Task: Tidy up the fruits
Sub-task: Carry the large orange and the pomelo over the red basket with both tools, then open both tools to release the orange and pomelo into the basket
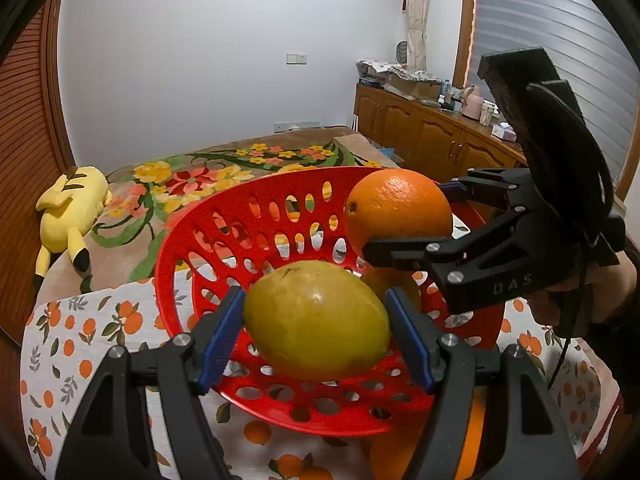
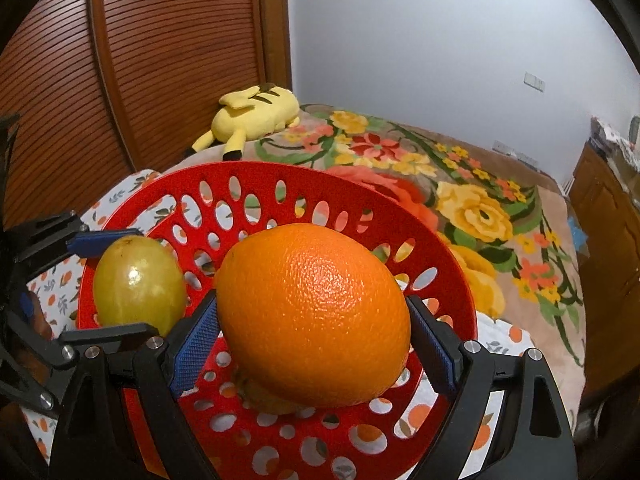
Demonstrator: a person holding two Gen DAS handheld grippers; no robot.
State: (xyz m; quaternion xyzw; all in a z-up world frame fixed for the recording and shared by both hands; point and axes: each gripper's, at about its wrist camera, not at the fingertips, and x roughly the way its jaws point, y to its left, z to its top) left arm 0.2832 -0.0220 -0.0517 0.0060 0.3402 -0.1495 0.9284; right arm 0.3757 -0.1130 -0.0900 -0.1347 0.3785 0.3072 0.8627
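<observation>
My left gripper [image 1: 316,326] is shut on a yellow-green mango [image 1: 316,322] and holds it over the red perforated basket [image 1: 208,216]. My right gripper [image 2: 314,328] is shut on a big orange [image 2: 316,316] and holds it above the same basket [image 2: 436,240]. In the left wrist view the right gripper [image 1: 408,220] comes in from the right with the orange [image 1: 396,208]. In the right wrist view the left gripper [image 2: 110,280] holds the mango [image 2: 138,284] at the left. Another yellowish fruit [image 1: 390,280] lies in the basket under the orange, mostly hidden.
The basket stands on a cloth printed with oranges [image 1: 80,344]. An orange fruit [image 1: 392,452] lies on the cloth in front of the basket. Behind are a floral blanket [image 2: 460,184] with a yellow plush toy [image 2: 256,116], a wooden sliding door [image 2: 120,60] and a wooden sideboard [image 1: 432,128].
</observation>
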